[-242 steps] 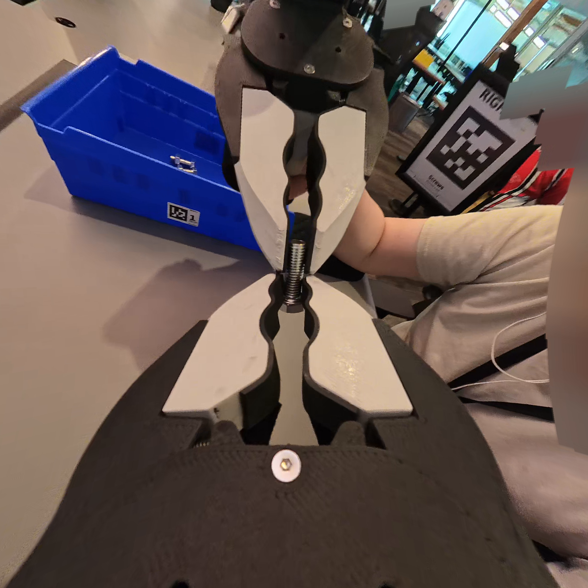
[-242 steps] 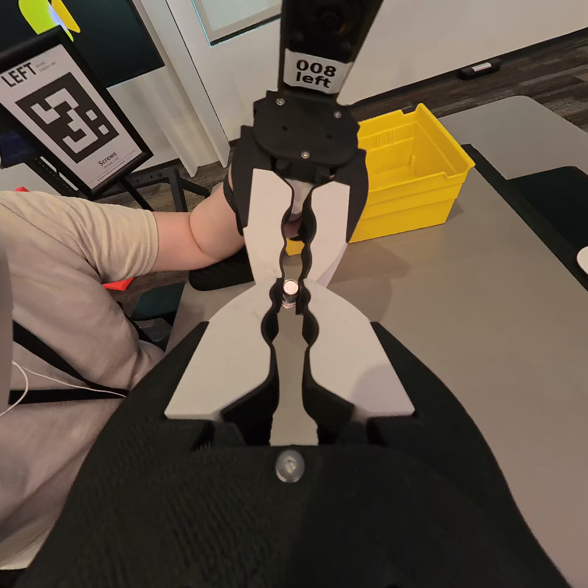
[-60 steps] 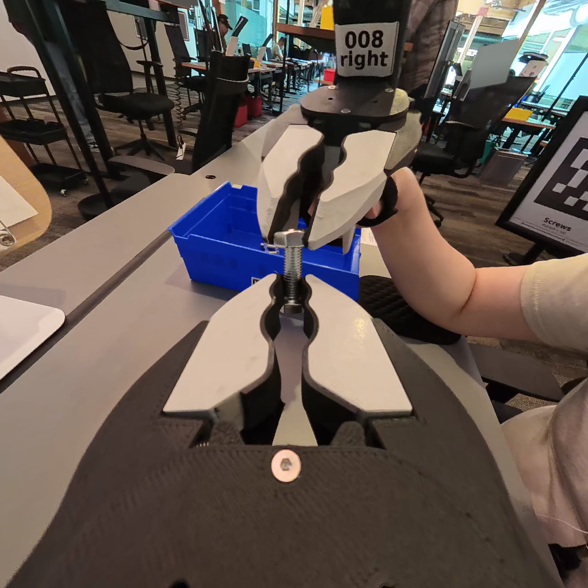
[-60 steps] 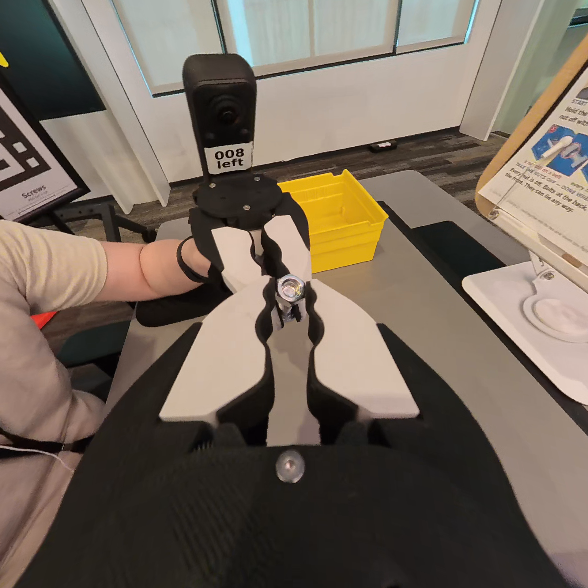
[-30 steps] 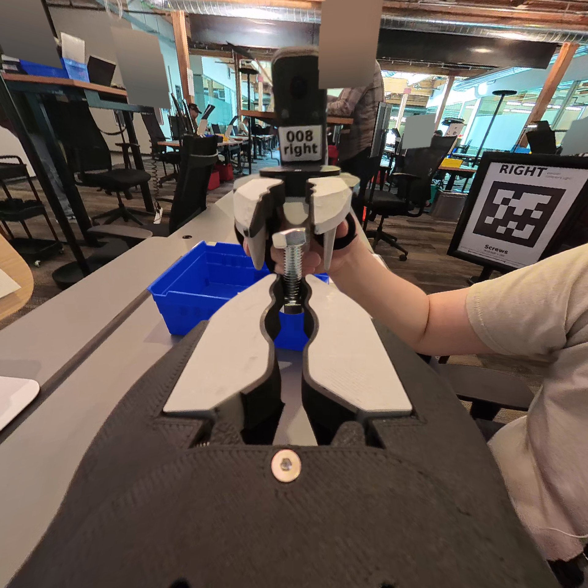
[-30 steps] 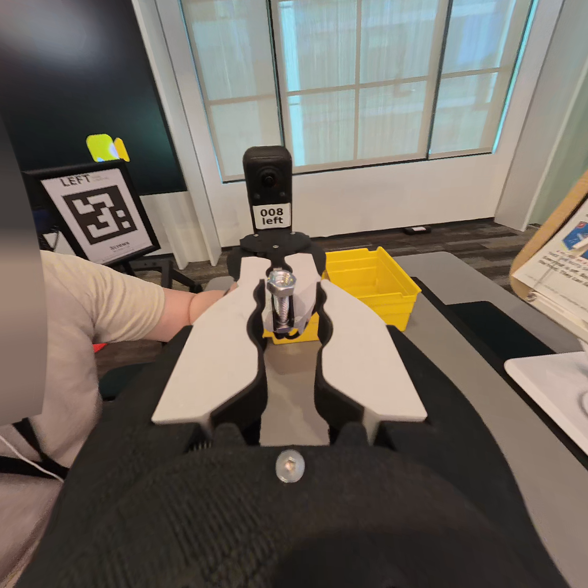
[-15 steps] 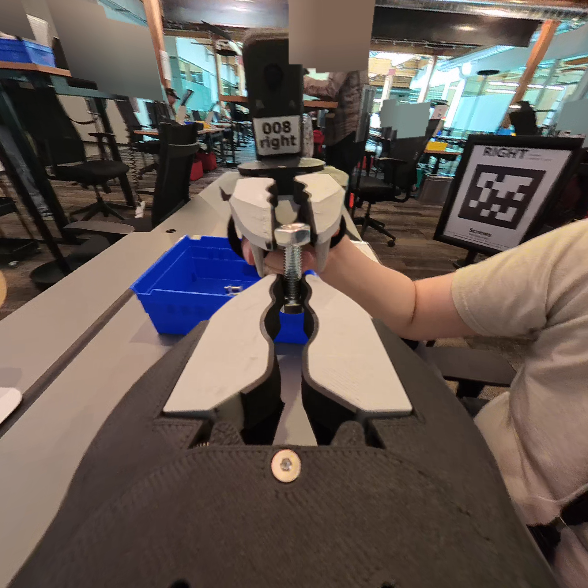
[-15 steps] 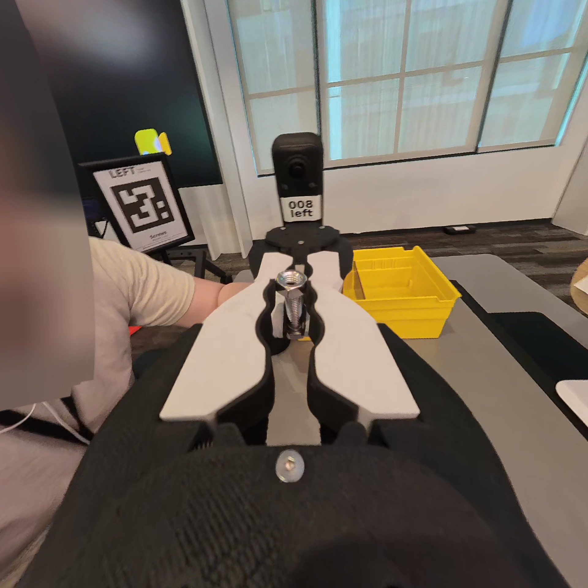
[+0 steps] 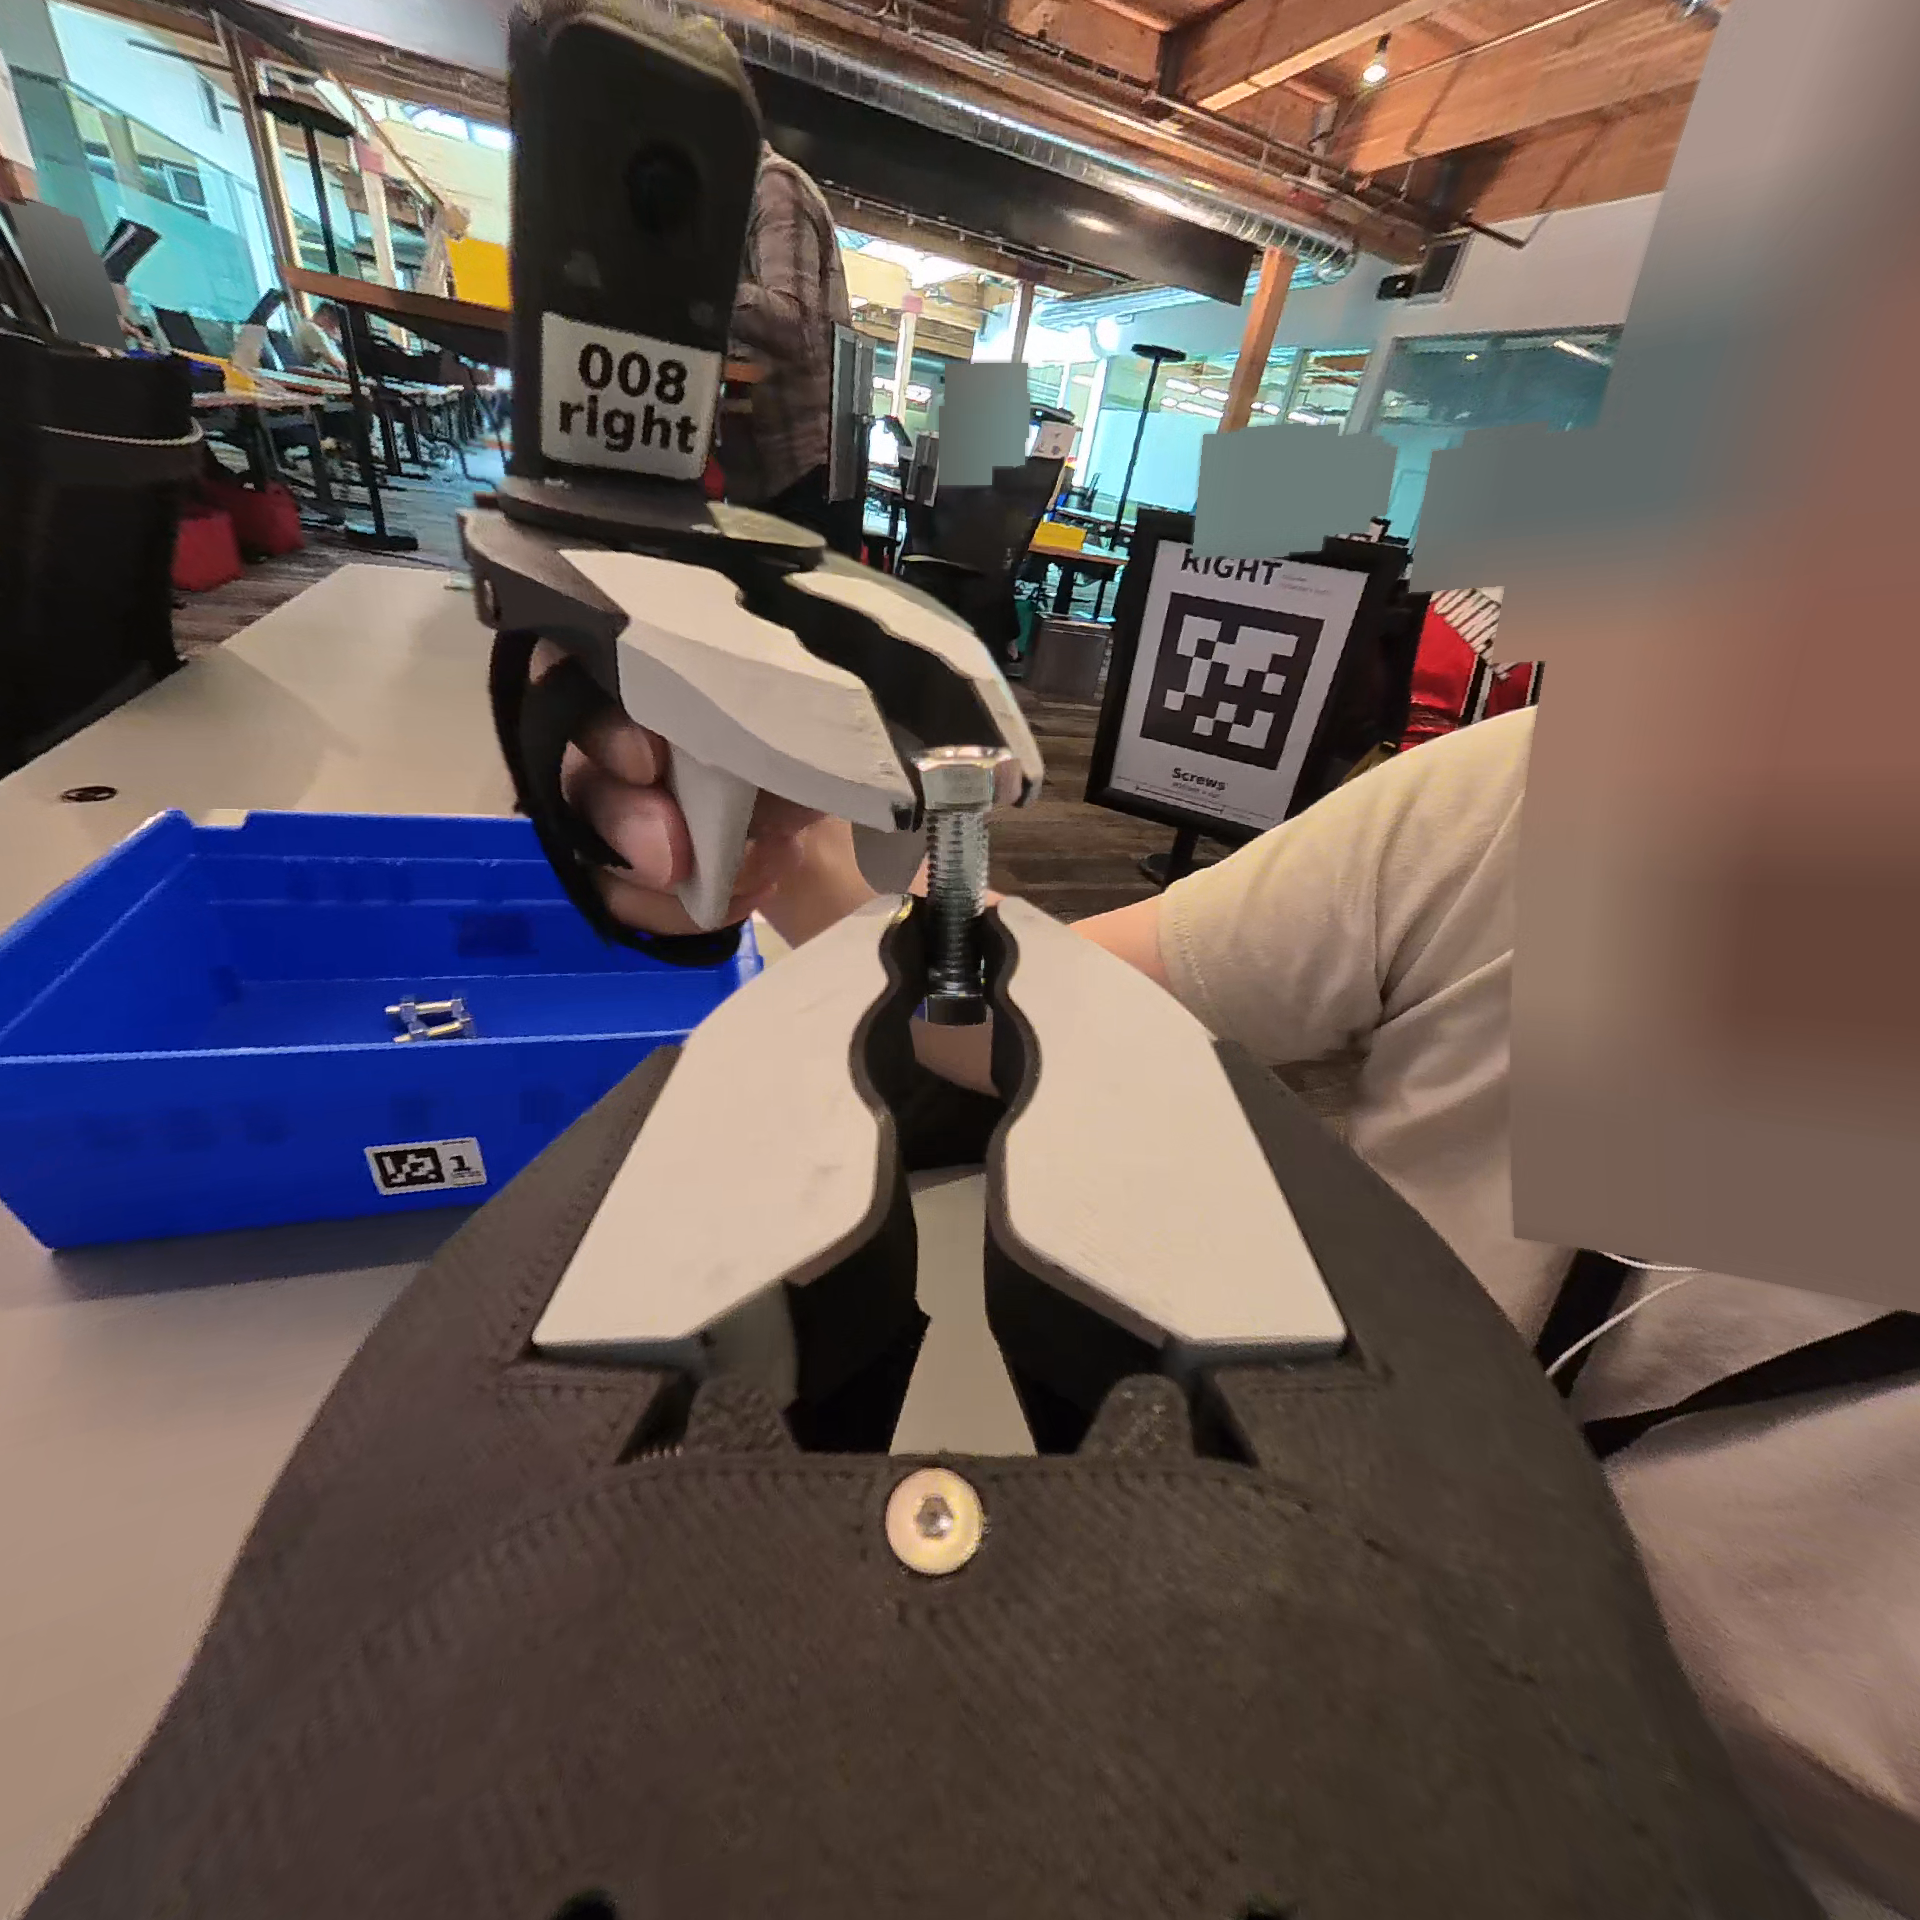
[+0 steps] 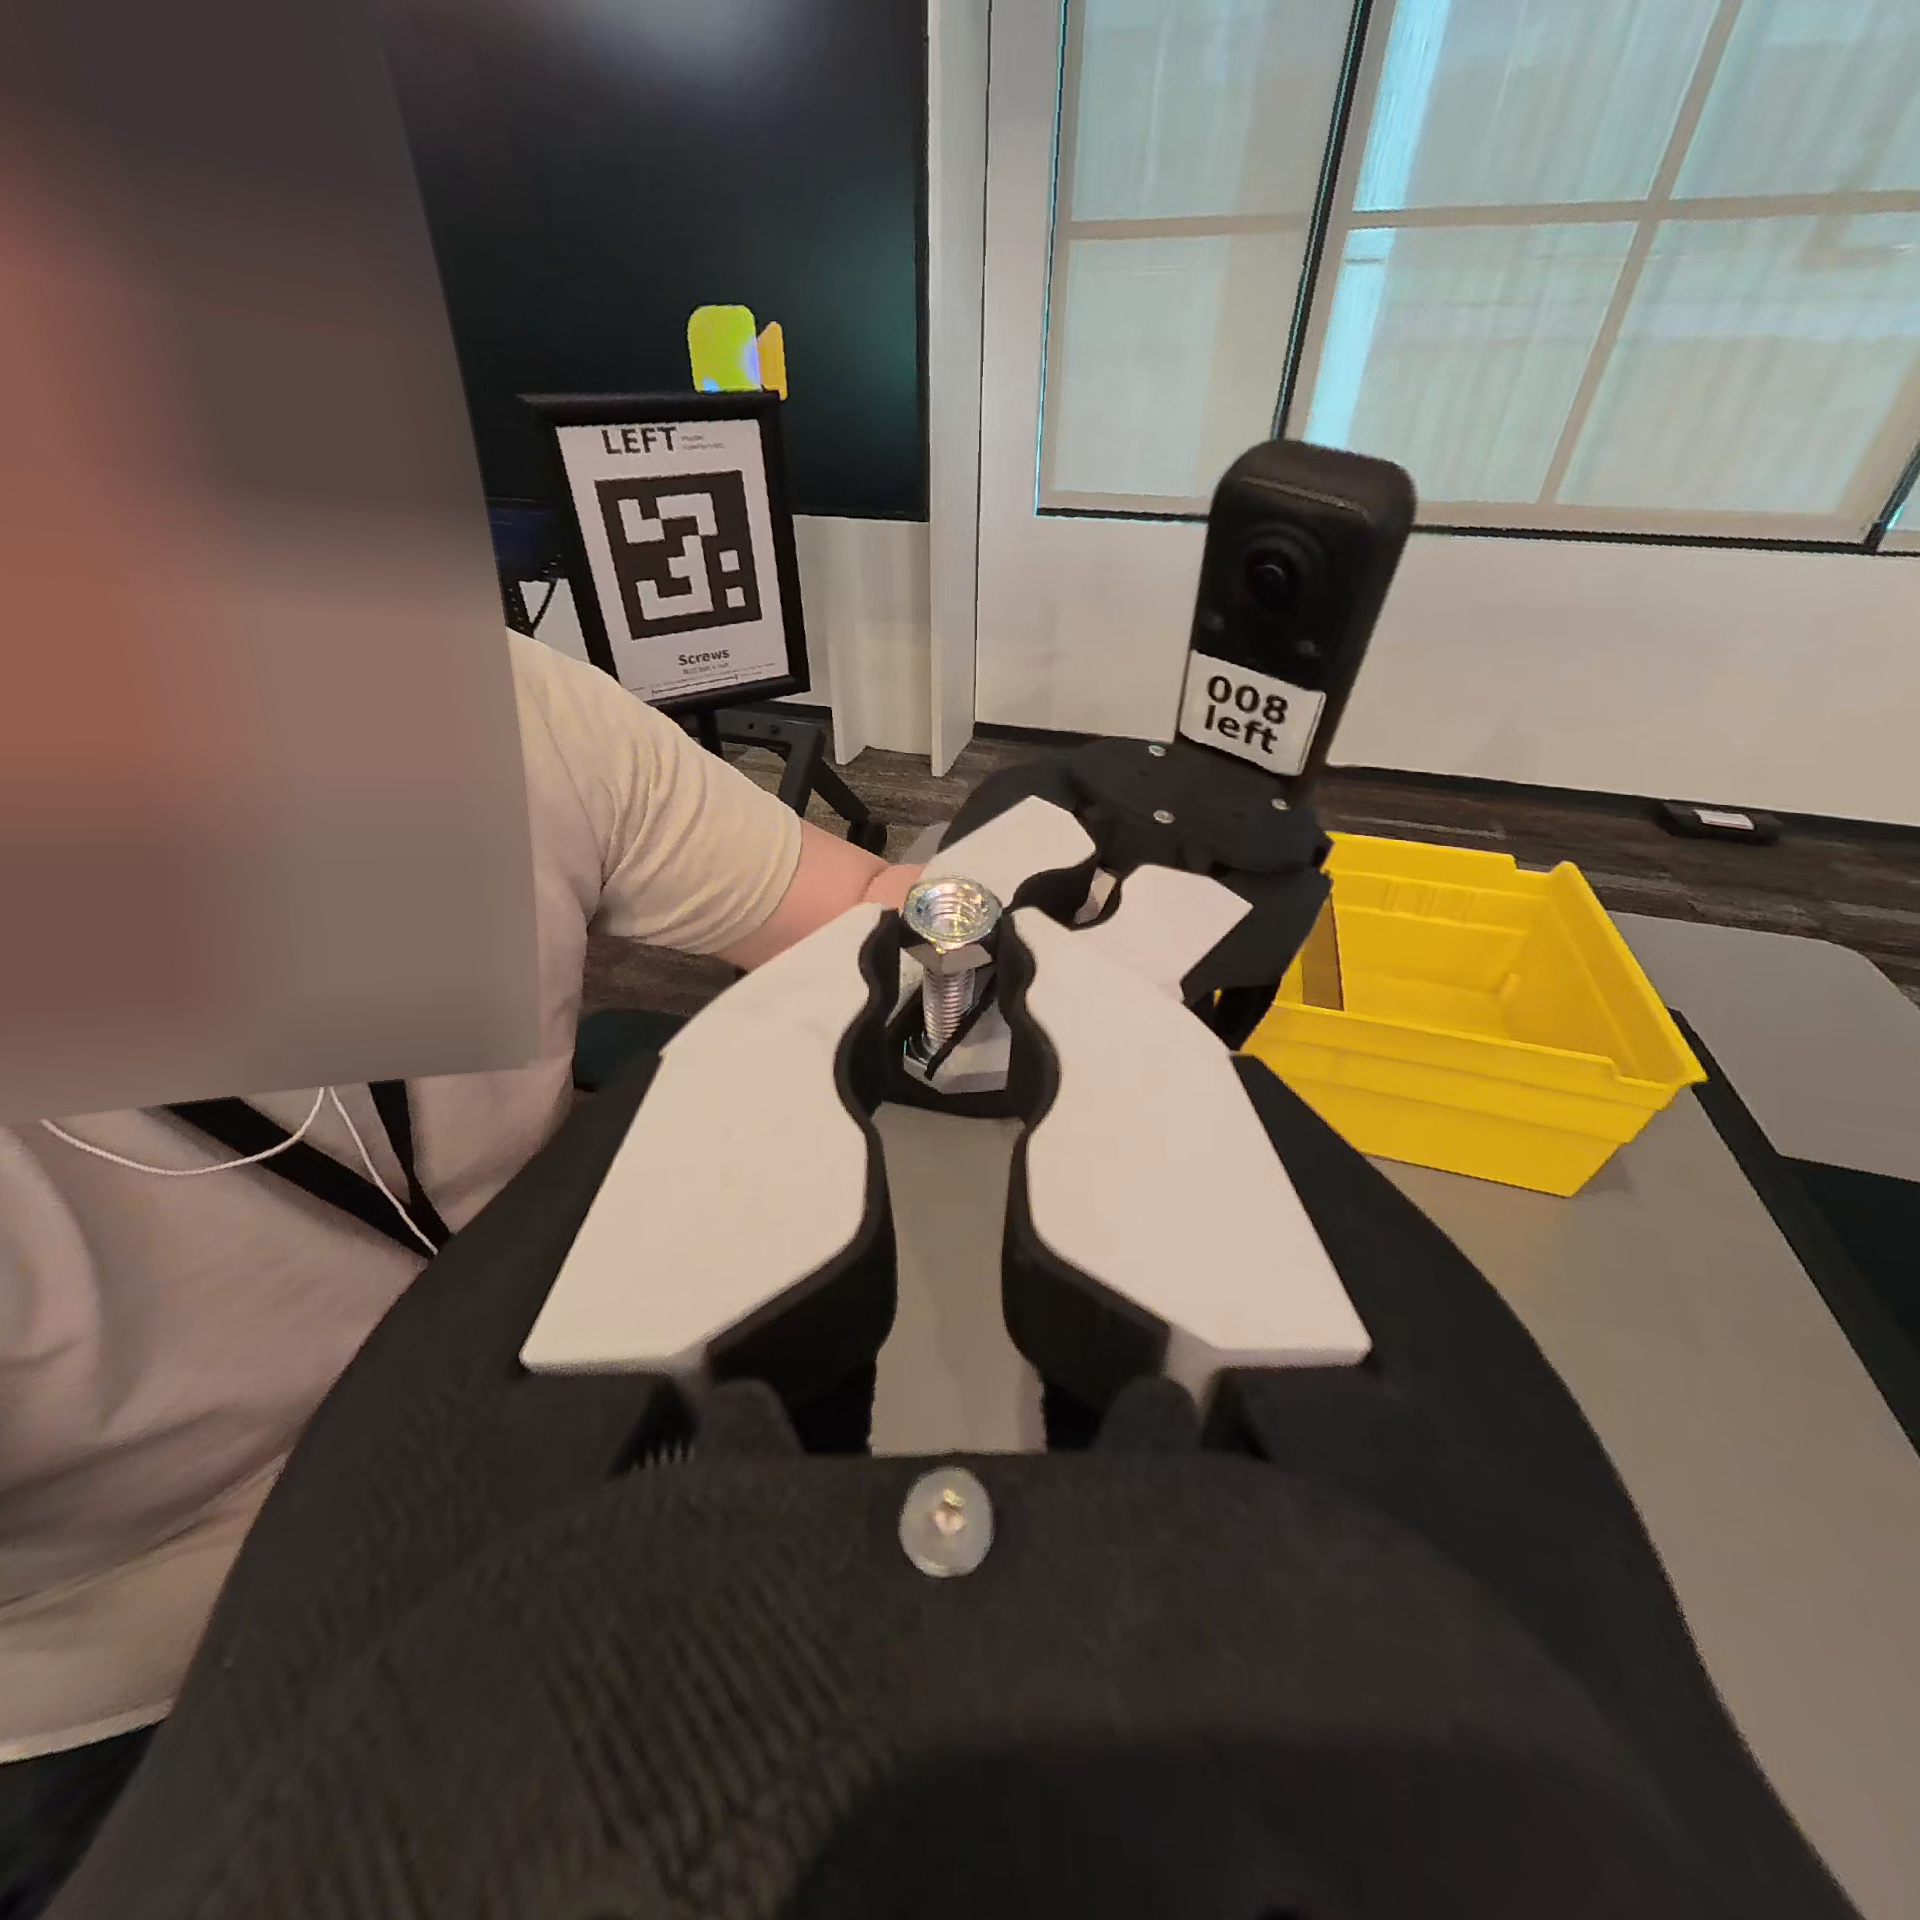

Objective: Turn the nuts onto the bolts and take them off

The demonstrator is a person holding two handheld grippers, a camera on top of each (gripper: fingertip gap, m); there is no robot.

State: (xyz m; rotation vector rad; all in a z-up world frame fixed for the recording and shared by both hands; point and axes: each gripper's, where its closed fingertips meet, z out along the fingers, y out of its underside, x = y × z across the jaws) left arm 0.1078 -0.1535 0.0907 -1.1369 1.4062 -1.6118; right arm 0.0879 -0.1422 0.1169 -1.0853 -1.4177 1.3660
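Above the grey table, the left gripper clamped the threaded steel bolt's lower end, while the tilted right gripper clamped its hexagonal head.

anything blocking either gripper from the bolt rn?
Nothing visible. Both already hold the bolt, which stands upright between them above the table. The right gripper is shut on its head end and the left gripper is shut on its lower end. Nothing sits between the fingers and the bolt.
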